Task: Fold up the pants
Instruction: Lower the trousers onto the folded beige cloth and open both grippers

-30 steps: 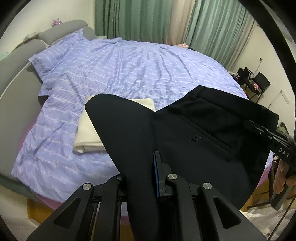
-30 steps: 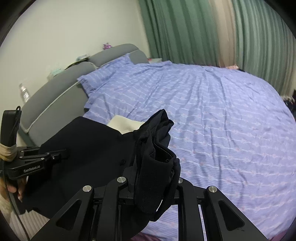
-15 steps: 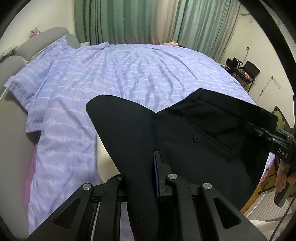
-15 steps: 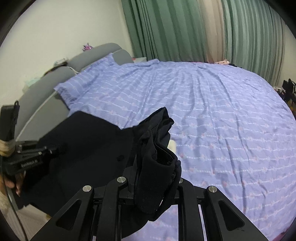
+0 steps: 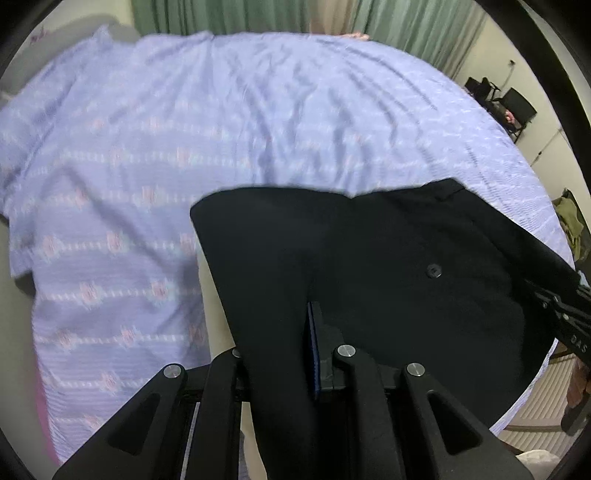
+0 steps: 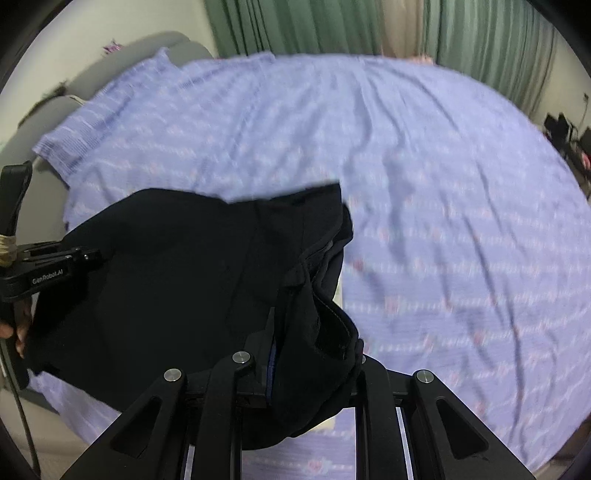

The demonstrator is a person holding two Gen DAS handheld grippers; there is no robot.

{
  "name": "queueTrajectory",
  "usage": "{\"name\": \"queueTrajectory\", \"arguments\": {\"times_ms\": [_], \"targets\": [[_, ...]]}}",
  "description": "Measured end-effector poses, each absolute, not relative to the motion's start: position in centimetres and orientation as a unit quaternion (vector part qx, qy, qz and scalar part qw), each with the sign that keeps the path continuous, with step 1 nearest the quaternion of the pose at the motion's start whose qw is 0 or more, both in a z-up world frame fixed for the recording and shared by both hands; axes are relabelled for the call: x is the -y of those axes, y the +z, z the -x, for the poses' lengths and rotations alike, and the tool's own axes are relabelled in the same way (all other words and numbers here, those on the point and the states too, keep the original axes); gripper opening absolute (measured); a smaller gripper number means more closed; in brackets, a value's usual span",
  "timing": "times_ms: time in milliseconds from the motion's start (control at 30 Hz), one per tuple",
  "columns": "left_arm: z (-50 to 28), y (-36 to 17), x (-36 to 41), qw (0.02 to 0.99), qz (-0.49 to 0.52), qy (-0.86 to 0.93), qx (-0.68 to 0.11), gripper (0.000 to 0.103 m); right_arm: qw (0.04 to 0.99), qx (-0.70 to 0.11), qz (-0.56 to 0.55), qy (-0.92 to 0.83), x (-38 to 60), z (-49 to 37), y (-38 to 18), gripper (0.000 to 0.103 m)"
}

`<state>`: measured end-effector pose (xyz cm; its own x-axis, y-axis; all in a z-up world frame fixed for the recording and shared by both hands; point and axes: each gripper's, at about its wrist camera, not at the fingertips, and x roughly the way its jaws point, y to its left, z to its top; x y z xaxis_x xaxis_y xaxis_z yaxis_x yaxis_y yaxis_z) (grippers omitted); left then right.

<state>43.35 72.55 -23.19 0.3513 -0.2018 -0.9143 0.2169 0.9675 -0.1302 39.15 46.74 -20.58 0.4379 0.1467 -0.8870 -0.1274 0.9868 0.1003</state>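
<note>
The black pants [image 5: 388, 266] hang stretched between my two grippers above the purple patterned bed [image 5: 258, 122]. My left gripper [image 5: 295, 354] is shut on one edge of the pants. My right gripper [image 6: 295, 362] is shut on a bunched waistband corner of the pants [image 6: 177, 280]. A back-pocket button [image 5: 433, 270] faces the left camera. The right gripper [image 5: 561, 317] shows at the right edge of the left wrist view; the left gripper [image 6: 55, 266] shows at the left edge of the right wrist view.
A cream folded cloth [image 5: 210, 306] lies on the bed, mostly hidden under the pants. Grey headboard [image 6: 122, 66] at far left, green curtains [image 6: 295, 26] behind the bed, black chairs [image 5: 513, 107] at far right.
Both grippers have carried the pants forward and lower over the bed. The pants now cover most of the cream cloth. The view is blurred from motion.
</note>
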Motion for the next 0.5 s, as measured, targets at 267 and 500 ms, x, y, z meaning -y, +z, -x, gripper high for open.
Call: {"name": "queueTrajectory", "arguments": {"times_ms": [267,500], "targets": [[-41.8,-25.0,-73.3,0.813,0.006,-0.116,-0.570,0.021,0.827,-0.555,-0.023,0.084,-46.5,-37.2,-23.5,0.020],[-38.8,-24.9,-73.1,0.817,-0.063,-0.051,-0.572,0.036,0.799,-0.593,-0.034,0.087,-45.6,-36.3,-25.3,0.031]]}}
